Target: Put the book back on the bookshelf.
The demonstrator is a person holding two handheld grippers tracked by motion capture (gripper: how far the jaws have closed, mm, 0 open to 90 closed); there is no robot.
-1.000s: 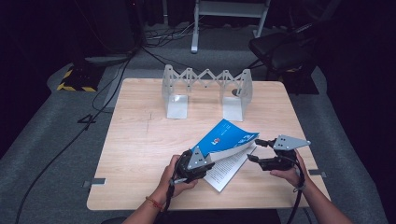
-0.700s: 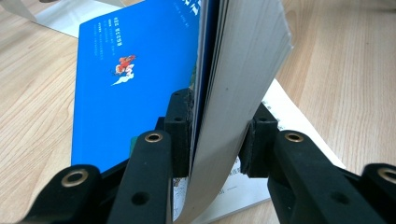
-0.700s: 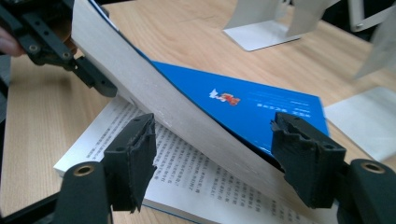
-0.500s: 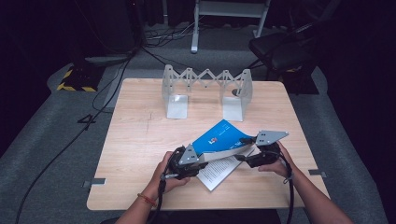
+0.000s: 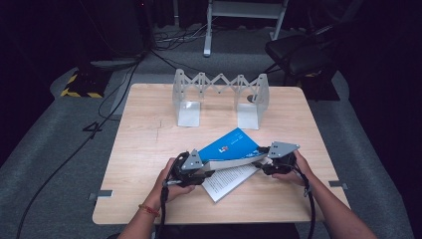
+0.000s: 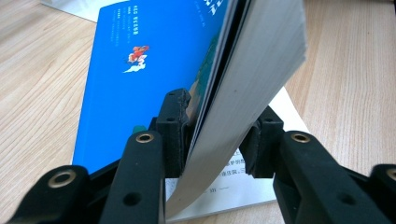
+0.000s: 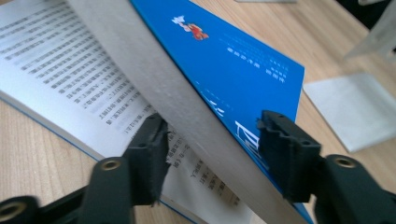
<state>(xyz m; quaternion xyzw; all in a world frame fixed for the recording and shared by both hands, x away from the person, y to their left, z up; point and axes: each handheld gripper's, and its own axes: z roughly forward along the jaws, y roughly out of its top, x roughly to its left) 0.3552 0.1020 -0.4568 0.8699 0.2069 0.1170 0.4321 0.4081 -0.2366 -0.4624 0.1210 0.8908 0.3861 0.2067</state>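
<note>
Blue-covered and thick, the paperback book (image 5: 229,149) lies open at the near centre of the pale wooden desk (image 5: 144,149), about six o'clock from the folding grey metal book rack (image 5: 221,94) standing at twelve o'clock. Its bottom page of printed text lies flat on the wood, while the cover and most of the page block are lifted at a slant above it.

At the book's eight o'clock end, the left gripper (image 5: 199,167) has its jaws closed narrow on the lifted block, one pad on the blue cover (image 6: 140,70) and one on the white page edges (image 6: 252,84), and the pages bow a little between them. At the four o'clock end, the right gripper (image 5: 268,162) straddles the block with its jaws wider; the far pad looks to rest on the cover (image 7: 233,60), but the near pad seems just clear of the page edge (image 7: 154,70), so I cannot tell whether it grips.

The step looks like closing the book, or raising it, with both ends carried together. To do it well, firm the right-hand hold before moving, then bring both ends over at one pace so the block does not twist. Grip squarely across the full thickness, since a shallow bite may let inner pages slip and fan out. Keep the flat page from dragging or creasing under the swing.
</note>
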